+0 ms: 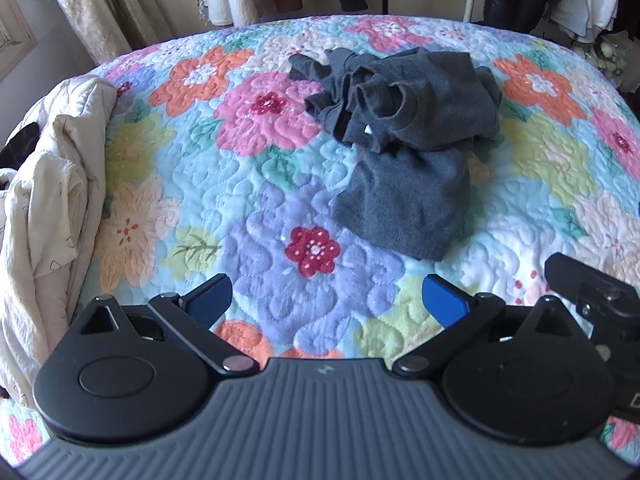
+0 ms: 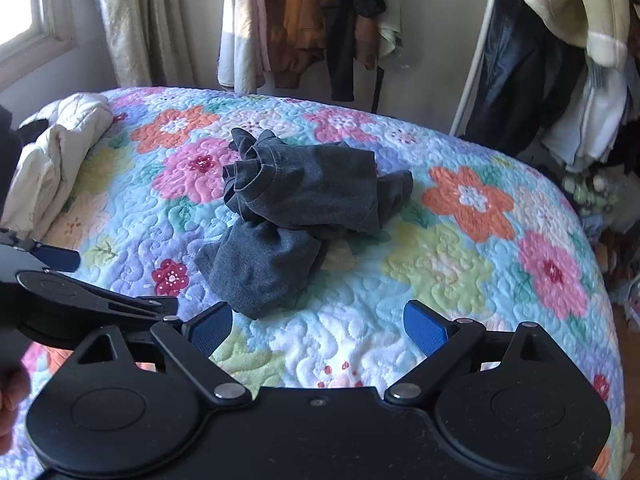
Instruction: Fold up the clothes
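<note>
A dark grey garment lies crumpled in a heap on the floral quilt, in the middle of the bed; it also shows in the right wrist view. My left gripper is open and empty, hovering over the quilt short of the garment's near edge. My right gripper is open and empty, just in front of the garment's near end. The left gripper's blue finger shows at the left edge of the right wrist view.
A cream bundle of bedding lies along the bed's left side. Hanging clothes and a clothes rack stand behind the bed. A curtain and window are at the back left.
</note>
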A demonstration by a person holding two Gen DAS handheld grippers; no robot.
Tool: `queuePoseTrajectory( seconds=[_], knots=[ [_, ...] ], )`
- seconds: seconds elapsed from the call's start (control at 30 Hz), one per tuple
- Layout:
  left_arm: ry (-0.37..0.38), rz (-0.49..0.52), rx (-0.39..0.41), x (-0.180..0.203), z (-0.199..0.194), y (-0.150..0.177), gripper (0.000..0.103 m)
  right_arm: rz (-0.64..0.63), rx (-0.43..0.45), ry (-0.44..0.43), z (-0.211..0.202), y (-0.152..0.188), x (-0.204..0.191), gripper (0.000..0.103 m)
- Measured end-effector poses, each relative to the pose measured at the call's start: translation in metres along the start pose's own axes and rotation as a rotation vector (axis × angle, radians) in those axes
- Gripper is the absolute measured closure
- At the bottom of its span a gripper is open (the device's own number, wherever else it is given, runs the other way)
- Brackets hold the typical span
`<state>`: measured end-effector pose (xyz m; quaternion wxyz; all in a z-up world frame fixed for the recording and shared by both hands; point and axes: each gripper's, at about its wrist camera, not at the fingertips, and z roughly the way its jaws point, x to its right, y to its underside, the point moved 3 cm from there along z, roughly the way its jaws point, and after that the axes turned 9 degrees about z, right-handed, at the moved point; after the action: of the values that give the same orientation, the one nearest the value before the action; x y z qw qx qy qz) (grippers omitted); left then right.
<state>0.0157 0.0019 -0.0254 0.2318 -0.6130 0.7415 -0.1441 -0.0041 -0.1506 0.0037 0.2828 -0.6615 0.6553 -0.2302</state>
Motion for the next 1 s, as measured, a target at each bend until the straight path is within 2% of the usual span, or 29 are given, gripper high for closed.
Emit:
queuePoseTrajectory(
  seconds=[0.17,0.27,0.37,0.47,0.7,1.0],
  knots=[
    [0.037,-0.013,0.031,-0.004,-0.004,0.004,0.000,-0.001,0.025,0.017,-0.003,0.005,0.009,0.008],
    [0.019,0.004,0.011,-0.003,-0.002,0.004,0.000,-0.004,0.038,0.027,-0.005,0.010,0.014,0.008],
    [0.040,0.003,-0.013,-0.002,0.002,0.003,0.000,-0.066,0.004,0.044,0.002,0.004,0.001,0.008],
    [0.075,-0.004,-0.005,-0.005,0.002,0.004,0.000,-0.109,0.024,0.055,0.014,0.004,-0.012,0.008],
    [0.115,-0.021,0.011,-0.007,0.002,0.003,0.000,-0.069,0.013,0.047,0.010,0.003,0.004,0.008],
    [0.130,-0.005,0.017,-0.002,-0.001,0.003,0.000,-0.003,-0.003,0.044,0.014,-0.001,0.019,0.008]
  ],
)
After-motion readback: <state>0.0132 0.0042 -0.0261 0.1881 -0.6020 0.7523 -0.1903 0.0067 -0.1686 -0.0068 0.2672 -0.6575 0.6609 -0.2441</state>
